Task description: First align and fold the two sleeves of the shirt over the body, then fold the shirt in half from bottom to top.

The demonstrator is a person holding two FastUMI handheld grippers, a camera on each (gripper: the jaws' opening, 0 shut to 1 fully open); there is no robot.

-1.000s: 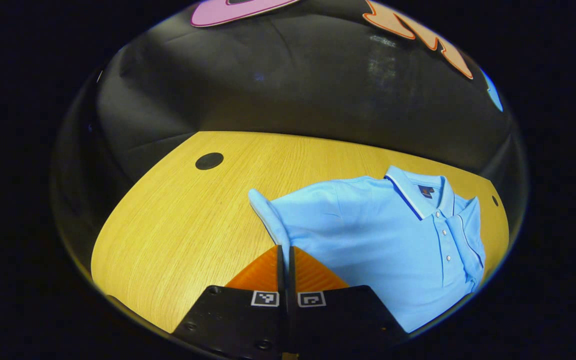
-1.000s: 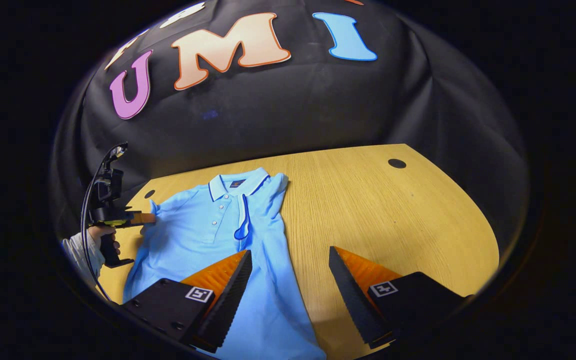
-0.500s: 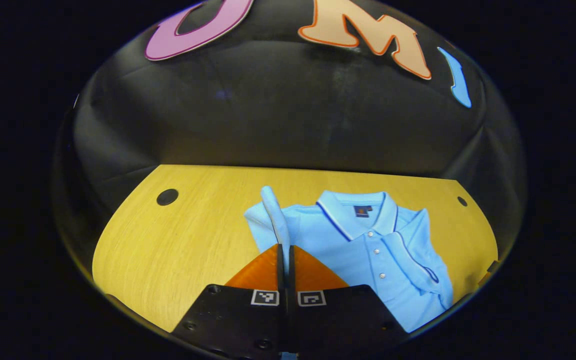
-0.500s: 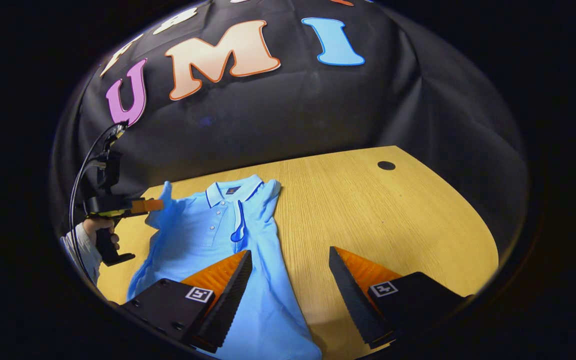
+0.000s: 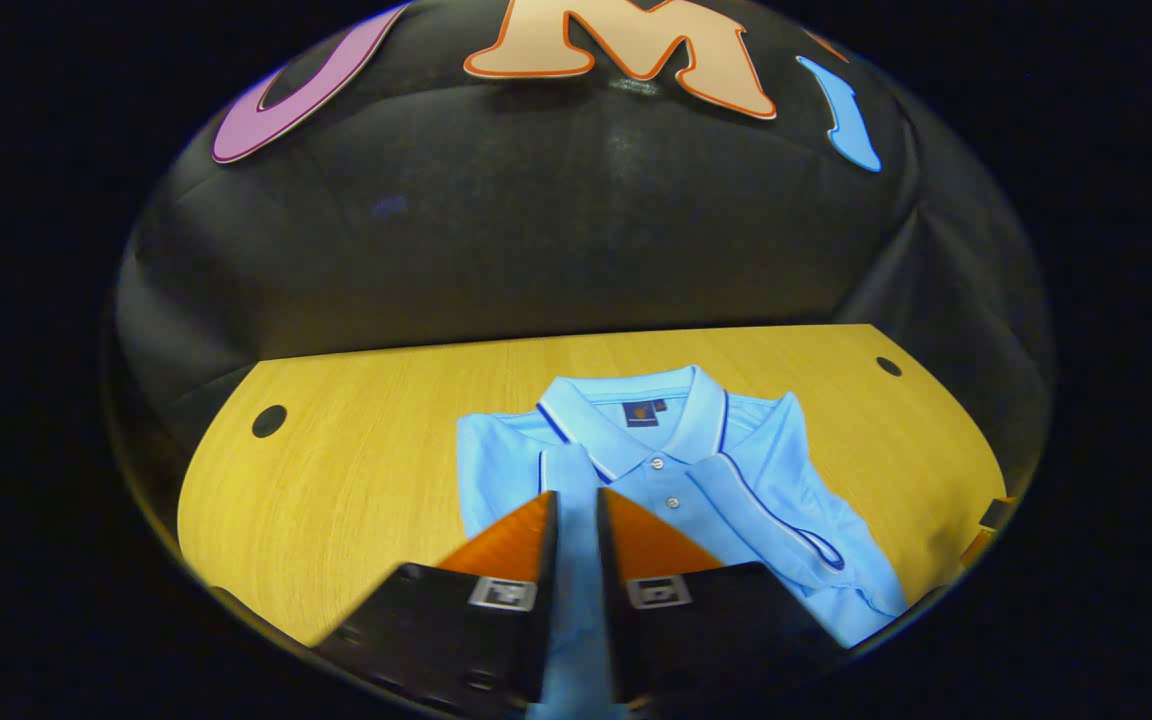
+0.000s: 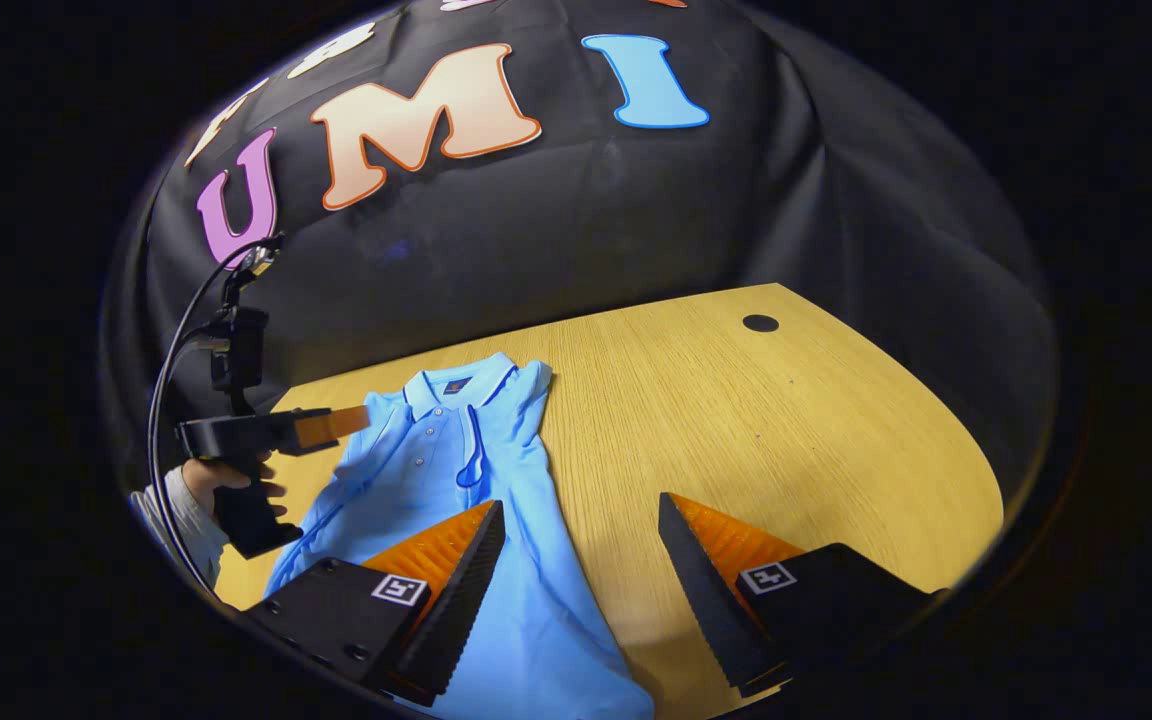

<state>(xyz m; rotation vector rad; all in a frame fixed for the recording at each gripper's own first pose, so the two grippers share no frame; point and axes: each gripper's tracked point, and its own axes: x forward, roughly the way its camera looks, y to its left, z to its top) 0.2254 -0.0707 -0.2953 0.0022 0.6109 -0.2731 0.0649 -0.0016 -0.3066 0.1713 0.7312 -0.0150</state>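
A light blue polo shirt (image 5: pixel 736 500) lies face up on the wooden table (image 5: pixel 356 470), collar toward the booth wall. Its right sleeve (image 5: pixel 776 500) is folded over the chest. The left sleeve (image 5: pixel 543 465) lies over the body just ahead of my left gripper (image 5: pixel 576 492), whose fingers stand a little apart with blue cloth showing in the gap. In the right gripper view the shirt (image 6: pixel 436 450) lies at the left, with the left gripper (image 6: pixel 361 420) over its shoulder. My right gripper (image 6: pixel 581 505) hangs open above the shirt's lower edge, holding nothing.
A hand (image 6: pixel 206 480) holds the left gripper's handle, with a cable rising from it. The table (image 6: pixel 786 420) has small round holes (image 5: pixel 269 420) (image 5: pixel 888 366) (image 6: pixel 760 323) near its far corners. The black cloth wall stands right behind the table.
The left gripper carried the left sleeve up and across onto the shirt's body, then its fingers parted slightly. The right gripper stayed open and barely moved.
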